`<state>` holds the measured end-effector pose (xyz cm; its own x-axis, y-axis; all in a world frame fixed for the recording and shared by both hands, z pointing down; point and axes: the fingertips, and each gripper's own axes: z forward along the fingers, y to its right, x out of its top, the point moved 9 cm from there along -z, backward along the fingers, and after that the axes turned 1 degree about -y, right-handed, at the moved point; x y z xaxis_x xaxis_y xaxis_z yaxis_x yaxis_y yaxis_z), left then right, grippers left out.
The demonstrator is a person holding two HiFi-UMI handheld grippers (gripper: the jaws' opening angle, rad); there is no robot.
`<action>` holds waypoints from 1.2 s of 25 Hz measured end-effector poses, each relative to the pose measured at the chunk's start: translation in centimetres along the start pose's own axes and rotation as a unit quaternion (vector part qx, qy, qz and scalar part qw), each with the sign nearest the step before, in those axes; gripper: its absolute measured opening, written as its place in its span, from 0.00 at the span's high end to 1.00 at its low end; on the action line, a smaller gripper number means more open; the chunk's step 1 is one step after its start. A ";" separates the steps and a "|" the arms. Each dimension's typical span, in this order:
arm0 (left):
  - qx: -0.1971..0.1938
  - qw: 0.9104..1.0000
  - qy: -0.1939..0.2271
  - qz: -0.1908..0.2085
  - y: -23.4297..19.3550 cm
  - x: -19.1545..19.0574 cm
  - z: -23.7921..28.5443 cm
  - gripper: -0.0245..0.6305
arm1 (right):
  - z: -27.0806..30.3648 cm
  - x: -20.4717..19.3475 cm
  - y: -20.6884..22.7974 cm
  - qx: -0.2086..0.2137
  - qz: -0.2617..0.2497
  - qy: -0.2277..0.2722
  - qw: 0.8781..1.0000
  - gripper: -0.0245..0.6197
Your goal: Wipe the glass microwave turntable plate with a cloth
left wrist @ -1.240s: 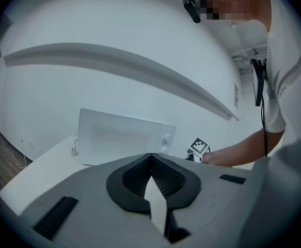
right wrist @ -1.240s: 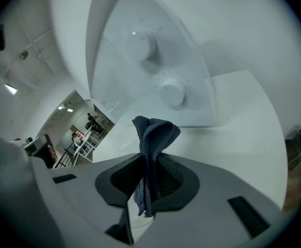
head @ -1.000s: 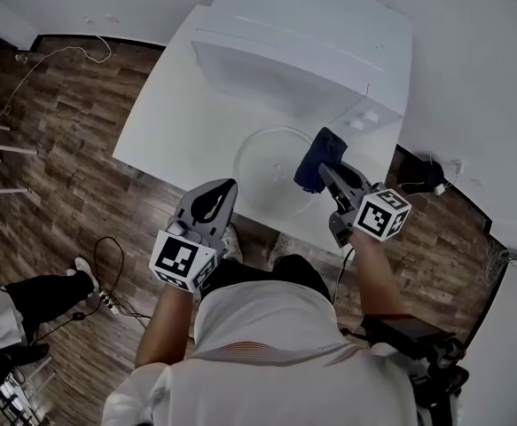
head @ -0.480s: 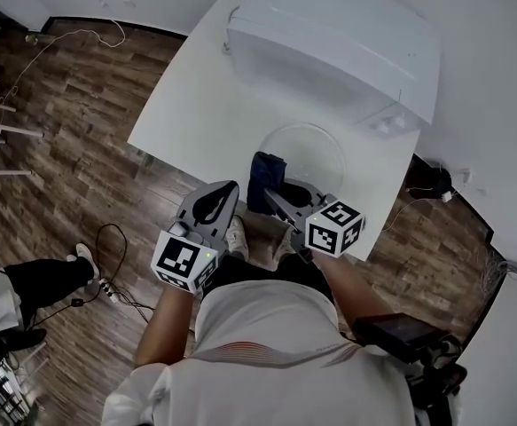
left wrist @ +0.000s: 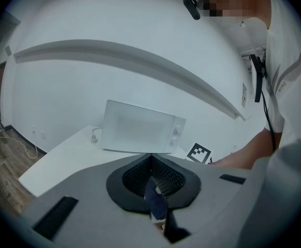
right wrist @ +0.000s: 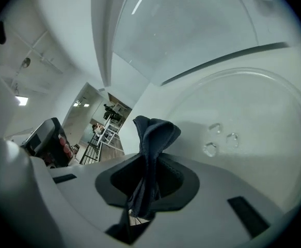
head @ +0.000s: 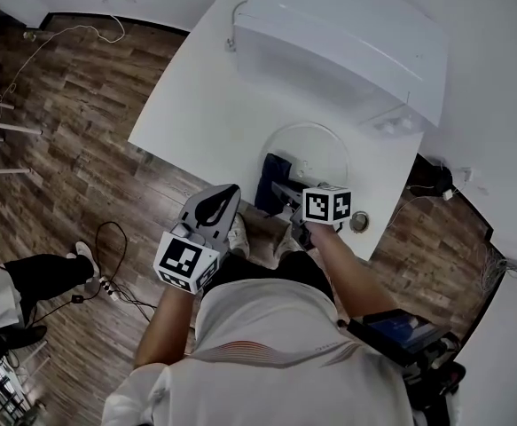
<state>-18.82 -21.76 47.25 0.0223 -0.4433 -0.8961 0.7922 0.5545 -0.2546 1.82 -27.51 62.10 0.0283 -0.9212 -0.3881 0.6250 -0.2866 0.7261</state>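
The round glass turntable plate point(head: 316, 149) lies on the white table point(head: 200, 105) in front of the microwave point(head: 338, 38). My right gripper point(head: 281, 190) is shut on a dark blue cloth point(head: 271, 174), which rests at the plate's near-left rim. In the right gripper view the cloth point(right wrist: 153, 138) stands bunched up between the jaws, with the plate point(right wrist: 248, 112) and its three small raised bumps just beyond. My left gripper point(head: 229, 190) hovers off the table's front edge, jaws closed together. The left gripper view looks past the left gripper point(left wrist: 151, 157) at the microwave point(left wrist: 140, 128).
A cord and plug point(head: 232, 34) lie on the table left of the microwave. A small round metal piece point(head: 359, 222) sits near the table's front right corner. Wood floor with cables point(head: 107, 256) and a seated person's legs point(head: 50, 282) lies to the left.
My right gripper has swept the cloth from the plate's right side across to its near-left rim. The left gripper has stayed off the front edge.
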 end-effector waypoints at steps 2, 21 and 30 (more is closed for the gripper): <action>-0.005 1.000 -0.001 0.000 0.1 0.2 0.4 0.95 | -0.9 -0.1 0.9 -0.010 0.013 0.004 1.000 0.87; -0.049 0.999 -0.004 0.012 3.1 1.1 5.5 0.95 | -12.2 -0.5 8.6 -0.098 0.065 0.040 0.992 0.86; -0.055 0.998 -0.008 0.017 4.7 1.2 6.1 0.95 | -16.8 -1.7 11.0 -0.133 0.072 0.057 0.987 0.87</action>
<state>-11.33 -23.93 47.22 0.0581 -0.4345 -0.8988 0.7198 0.6420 -0.2639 21.76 -24.73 61.25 0.2108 -0.9074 -0.3636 0.7898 -0.0611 0.6103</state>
